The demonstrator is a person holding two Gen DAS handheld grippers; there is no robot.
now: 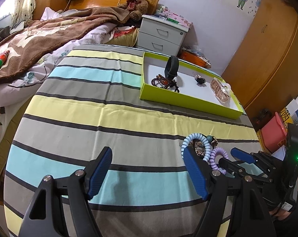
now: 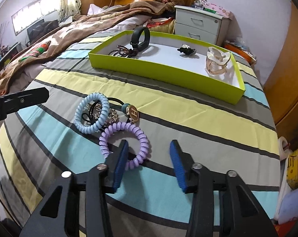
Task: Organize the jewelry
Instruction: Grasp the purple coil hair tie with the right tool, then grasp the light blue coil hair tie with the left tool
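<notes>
Right wrist view, right gripper (image 2: 149, 148) fingers spread, left one hiding part of purple coil tie (image 2: 127, 138)

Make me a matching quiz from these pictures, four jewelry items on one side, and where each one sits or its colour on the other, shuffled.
Items:
1. black wristband
2. purple coil hair tie
3. clear claw clip
4. blue coil hair tie

Descriptions:
A. right end of the green tray
B. on the cloth, leaning on other hair ties
C. tray's left part, standing on edge
D. on the cloth, around one right gripper finger

Pairs: 1-C, 2-D, 3-A, 4-B
</notes>
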